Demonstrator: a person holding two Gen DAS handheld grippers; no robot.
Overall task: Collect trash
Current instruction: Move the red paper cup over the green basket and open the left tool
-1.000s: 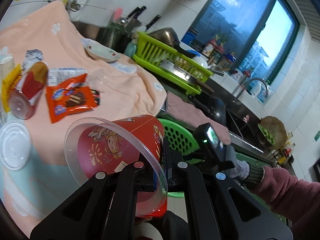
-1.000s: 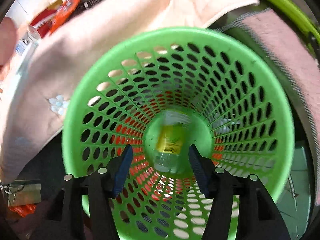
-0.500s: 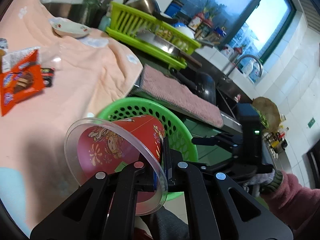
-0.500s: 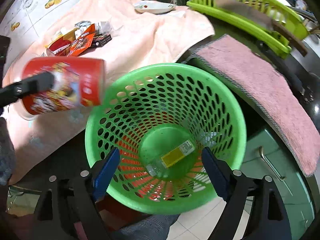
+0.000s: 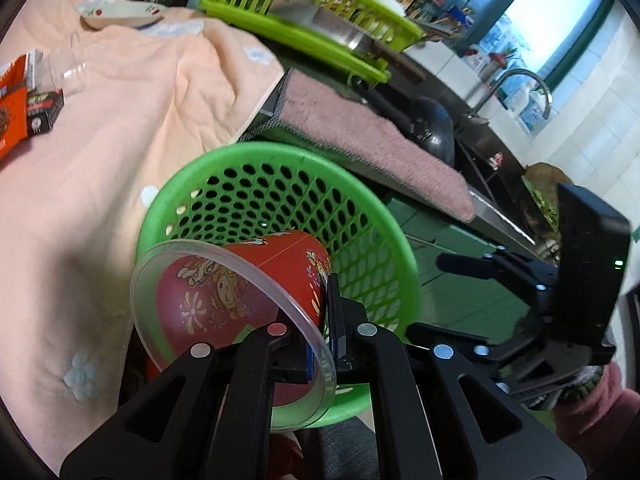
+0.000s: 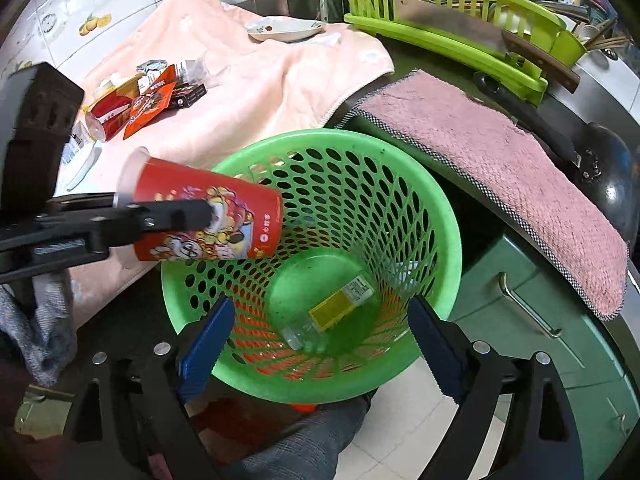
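A red printed paper cup (image 5: 240, 292) with a clear plastic lid lies on its side in my left gripper (image 5: 324, 312), which is shut on the cup's wall. The cup (image 6: 208, 220) hangs over the near rim of the green mesh basket (image 6: 332, 136), its base pointing into the basket (image 5: 280, 152). My right gripper (image 6: 320, 308) hovers above the basket with its jaws opening and nothing between them. A clear bottle with a yellow label (image 6: 332, 316) lies on the basket floor. The right gripper (image 5: 436, 296) also shows at the right of the left wrist view.
On the peach towel (image 6: 260, 80) lie orange snack wrappers (image 6: 148, 108), a red can (image 6: 108, 116), a black box (image 6: 188, 94) and a clear cup (image 5: 68, 68). A bowl (image 6: 284, 30), a lime dish rack (image 6: 460, 20), a pink mat (image 6: 500, 172) and a black pan (image 6: 612, 184) line the counter.
My left gripper carried the red cup from above the towel to over the basket rim. My right gripper rose out of the basket and opened wider, leaving the bottle on the bottom.
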